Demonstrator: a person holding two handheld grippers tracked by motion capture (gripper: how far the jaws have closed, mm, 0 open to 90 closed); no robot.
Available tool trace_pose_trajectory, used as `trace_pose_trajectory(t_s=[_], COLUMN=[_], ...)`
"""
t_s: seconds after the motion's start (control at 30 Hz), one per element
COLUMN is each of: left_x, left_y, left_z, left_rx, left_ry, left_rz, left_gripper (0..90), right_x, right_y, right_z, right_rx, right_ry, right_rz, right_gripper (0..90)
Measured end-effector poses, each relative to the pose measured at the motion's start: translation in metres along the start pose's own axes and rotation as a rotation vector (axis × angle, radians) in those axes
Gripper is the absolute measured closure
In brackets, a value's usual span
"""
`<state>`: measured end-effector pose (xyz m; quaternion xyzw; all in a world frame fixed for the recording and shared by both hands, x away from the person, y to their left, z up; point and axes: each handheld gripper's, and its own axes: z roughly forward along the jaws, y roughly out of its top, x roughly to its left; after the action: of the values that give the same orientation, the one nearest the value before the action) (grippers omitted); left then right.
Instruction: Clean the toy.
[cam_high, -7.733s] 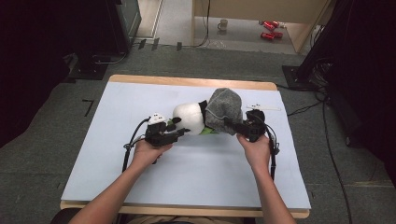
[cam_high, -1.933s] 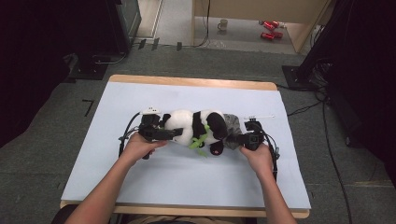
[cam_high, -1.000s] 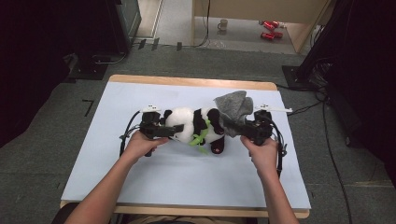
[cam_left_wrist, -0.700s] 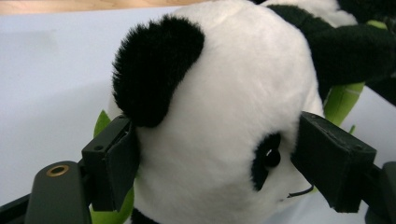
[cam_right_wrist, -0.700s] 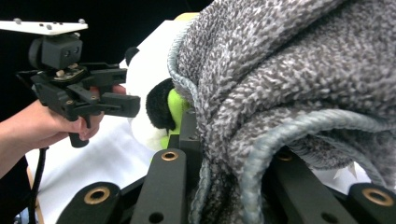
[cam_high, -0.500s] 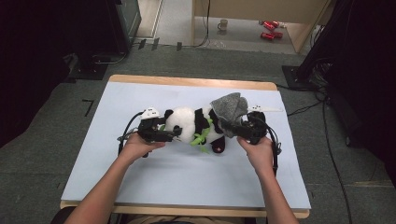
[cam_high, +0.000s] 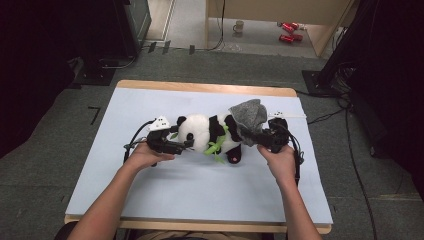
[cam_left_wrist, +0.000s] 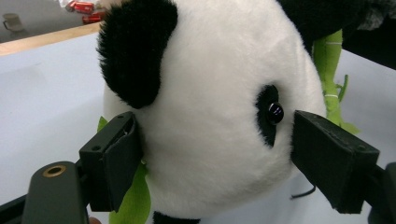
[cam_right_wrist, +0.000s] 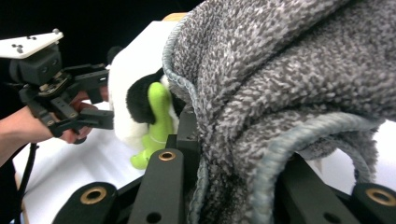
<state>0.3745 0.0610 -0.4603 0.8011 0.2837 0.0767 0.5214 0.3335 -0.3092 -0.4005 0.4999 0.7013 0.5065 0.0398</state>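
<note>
Two grippers work at the middle of a white table (cam_high: 150, 200), with a toy panda (cam_high: 207, 132) lying on its side between them. Bare tabletop spreads wide on the near side of both hands and to the outer side of each, while the wooden far edge lies a little beyond the toy, so there is open room all round. The left gripper (cam_high: 187, 145) has its jaws set wide on either side of the panda's white head, and the left gripper view brings this close: one jaw pad presses into the fur below the black ear, the other sits just beside the eye patch, so the head is clamped between them. The right gripper (cam_high: 255, 136) has its jaws closed together on a grey cloth (cam_high: 248, 120), which bunches up over the panda's rear end. The right gripper view shows the piped hem of the cloth (cam_right_wrist: 299, 84) looping between the jaws, and beyond it the panda's green bamboo sprig (cam_right_wrist: 154, 126) and the left gripper (cam_right_wrist: 100, 100) farther off with its grey plate on top. From above, the sprig (cam_high: 217, 145) points toward the person, and a cable runs from each gripper. Beyond the table, well away from both grippers, a mug (cam_high: 239, 25) and red cans (cam_high: 289, 31) stand on the floor.
</note>
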Motion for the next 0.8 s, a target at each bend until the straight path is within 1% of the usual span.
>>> trace_pose_trajectory(t_s=[0.03, 0.07, 0.1, 0.17, 0.2, 0.23, 0.3, 0.33, 0.37, 0.4, 0.43, 0.47, 0.5, 0.53, 0.57, 0.6, 0.63, 0.67, 0.7, 0.73, 0.8], left_x=[0.000, -0.001, -0.002, -0.003, -0.004, -0.004, -0.005, -0.006, -0.006, -0.005, -0.005, -0.005, -0.005, -0.004, -0.004, -0.004, -0.004, -0.004, -0.004, -0.003, -0.003], left_y=[0.000, 0.002, 0.003, 0.004, 0.005, 0.005, 0.006, 0.007, 0.008, 0.008, 0.008, 0.008, 0.008, 0.008, 0.008, 0.008, 0.008, 0.008, 0.008, 0.009, 0.010], left_z=[0.000, 0.001, 0.002, 0.003, 0.003, 0.003, 0.004, 0.004, 0.004, 0.005, 0.005, 0.005, 0.005, 0.005, 0.005, 0.005, 0.005, 0.005, 0.005, 0.005, 0.006], left_rx=[0.007, 0.028, 0.036, 0.049, 0.054, 0.059, 0.061, 0.060, 0.064, 0.065, 0.063, 0.063, 0.063, 0.068, 0.070, 0.070, 0.069, 0.070, 0.070, 0.079, 0.088], left_ry=[-0.003, 0.007, 0.019, 0.038, 0.044, 0.048, 0.058, 0.062, 0.066, 0.067, 0.068, 0.067, 0.067, 0.066, 0.067, 0.067, 0.068, 0.069, 0.069, 0.077, 0.085], left_rz=[0.006, 0.028, 0.034, 0.037, 0.043, 0.044, 0.037, 0.031, 0.020, 0.016, 0.012, 0.011, 0.011, 0.010, 0.010, 0.006, 0.005, 0.000, 0.000, -0.012, -0.033], left_gripper=[18.2, 17.8, 17.8, 18.7, 20.0, 21.2, 23.6, 24.3, 24.7, 24.9, 25.0, 25.1, 25.1, 25.0, 25.0, 25.0, 25.0, 25.0, 25.0, 25.0, 25.2], right_x=[-0.001, -0.001, -0.001, 0.002, 0.006, 0.011, 0.023, 0.031, 0.036, 0.044, 0.049, 0.055, 0.061, 0.065, 0.068, 0.069, 0.069, 0.067, 0.067, 0.056, 0.045], right_y=[0.000, 0.000, 0.000, 0.001, 0.004, 0.007, 0.010, 0.012, 0.013, 0.012, 0.012, 0.011, 0.008, 0.005, 0.002, -0.001, -0.005, -0.008, -0.008, -0.014, -0.019], right_z=[-0.001, -0.001, -0.002, -0.004, -0.005, -0.006, -0.008, -0.008, -0.008, -0.005, -0.002, 0.003, 0.010, 0.017, 0.023, 0.028, 0.035, 0.039, 0.039, 0.045, 0.047], right_rx=[0.000, 0.002, 0.000, -0.006, 0.002, 0.012, 0.012, 0.004, -0.001, -0.005, -0.001, 0.012, 0.039, 0.062, 0.085, 0.103, 0.125, 0.131, 0.131, 0.136, 0.129], right_ry=[-0.010, -0.016, -0.017, -0.008, 0.005, 0.007, 0.013, 0.039, 0.061, 0.093, 0.108, 0.124, 0.142, 0.150, 0.148, 0.140, 0.123, 0.116, 0.116, 0.093, 0.076], right_rz=[0.006, 0.009, 0.020, 0.036, 0.036, 0.017, -0.017, -0.039, -0.050, -0.073, -0.092, -0.109, -0.131, -0.149, -0.169, -0.181, -0.203, -0.211, -0.211, -0.211, -0.202], right_gripper=[75.3, 75.4, 76.3, 79.0, 79.8, 80.2, 80.4, 80.4, 80.3, 80.3, 80.2, 80.1, 79.9, 79.8, 79.7, 79.6, 79.5, 79.5, 79.5, 79.4, 79.2])
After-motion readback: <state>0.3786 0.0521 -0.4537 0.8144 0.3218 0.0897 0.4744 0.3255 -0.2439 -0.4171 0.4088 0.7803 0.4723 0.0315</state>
